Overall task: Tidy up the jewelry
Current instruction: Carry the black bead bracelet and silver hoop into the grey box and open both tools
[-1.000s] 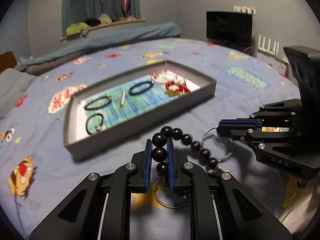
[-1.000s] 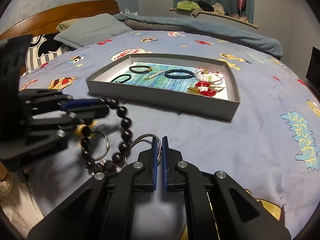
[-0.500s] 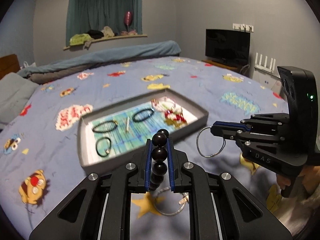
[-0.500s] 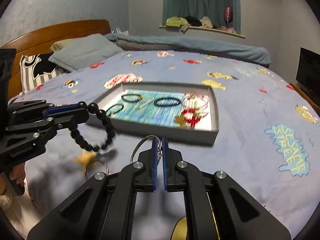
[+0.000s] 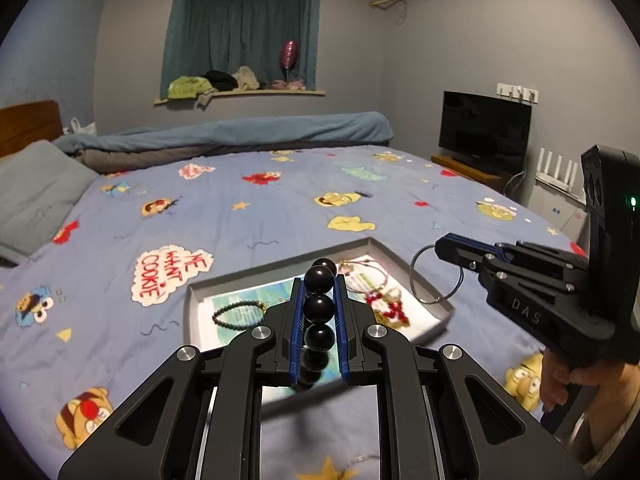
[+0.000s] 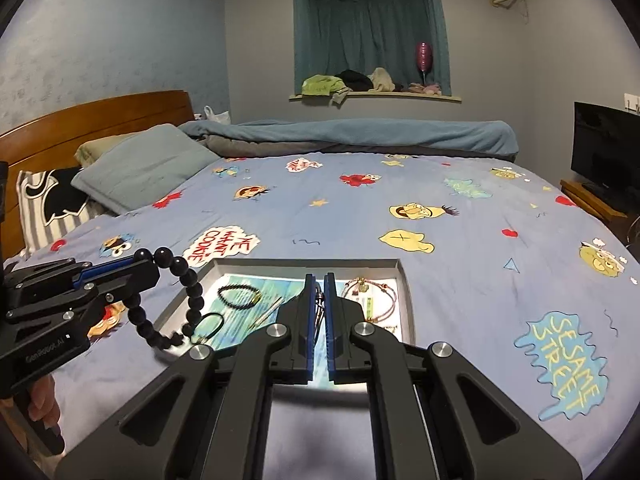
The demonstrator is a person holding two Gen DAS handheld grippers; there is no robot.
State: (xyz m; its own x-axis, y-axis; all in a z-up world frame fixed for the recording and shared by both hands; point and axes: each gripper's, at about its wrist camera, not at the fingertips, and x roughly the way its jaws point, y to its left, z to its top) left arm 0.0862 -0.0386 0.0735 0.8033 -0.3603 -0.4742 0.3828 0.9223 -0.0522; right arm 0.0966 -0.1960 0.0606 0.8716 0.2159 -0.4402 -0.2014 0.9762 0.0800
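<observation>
**Bead bracelet and wire ring both up off the bed, heading for the tray**

Bead bracelet (image 5: pixel 319 307) first: a second ago it lay draped on the cartoon bedsheet (image 5: pixel 240 216) in front of the tray; now it hangs free, its dark beads pinched in a column between the left gripper (image 5: pixel 319 280) fingers, the loop dangling over the tray's near-left corner in the right wrist view. The thin wire ring (image 5: pixel 435 275) has come up too, nipped in the right gripper (image 6: pixel 319 280), jaws pressed almost together on it, hanging above the tray's right wall. Both pieces have been separated and lifted clear, so I'd say pickup is done and placement is next.

The grey tray (image 5: pixel 400 258) sits below and ahead of both tools, already holding a green-beaded bracelet (image 5: pixel 239 312), a red-and-gold charm piece (image 5: pixel 386 307) and a pink cord bracelet (image 6: pixel 370 294).

Pose: both grippers are raised, level, pointing forward across the bed, side by side and apart. The right hand (image 5: pixel 560 384) wraps the handle low at frame edge.
</observation>
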